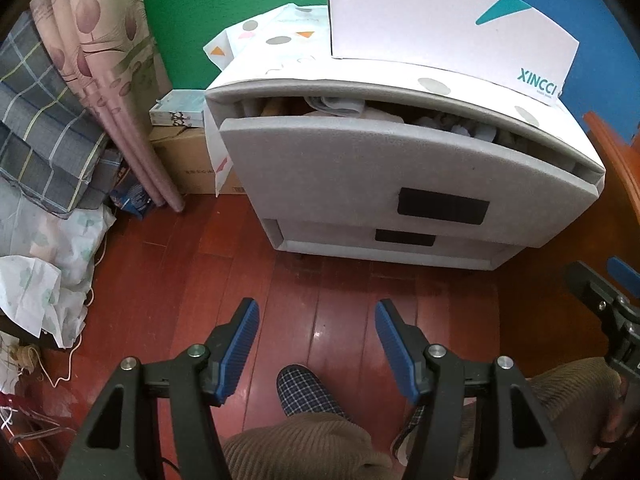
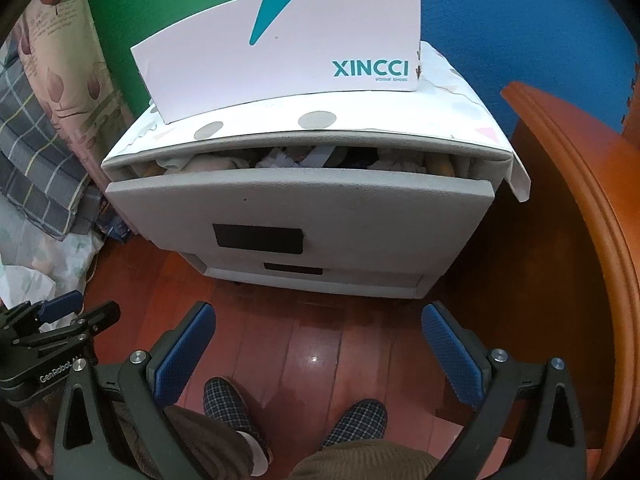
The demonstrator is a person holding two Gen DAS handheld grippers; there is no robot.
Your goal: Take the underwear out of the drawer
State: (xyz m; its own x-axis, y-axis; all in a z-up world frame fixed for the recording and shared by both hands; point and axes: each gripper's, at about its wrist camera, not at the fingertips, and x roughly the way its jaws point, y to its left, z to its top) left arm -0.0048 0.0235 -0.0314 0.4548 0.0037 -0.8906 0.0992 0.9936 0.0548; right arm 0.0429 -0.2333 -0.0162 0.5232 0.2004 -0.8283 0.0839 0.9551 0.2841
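Observation:
A grey two-drawer chest (image 1: 360,168) (image 2: 304,208) stands on the red wood floor. Its top drawer is pulled out a little, and crumpled light and dark underwear (image 1: 340,106) (image 2: 304,158) shows in the gap. My left gripper (image 1: 316,312) hangs open over the floor in front of the chest, nothing between its blue pads. My right gripper (image 2: 318,318) is also open and empty, wider apart, facing the drawer front from a short distance. Each gripper appears at the edge of the other's view.
A white XINCCI shoe box (image 2: 280,56) sits on the chest's patterned cover. Curtain, folded plaid bedding (image 1: 44,120) and cardboard boxes (image 1: 188,160) crowd the left. An orange wooden furniture edge (image 2: 580,200) stands at the right. A person's slippered feet (image 2: 356,416) are below.

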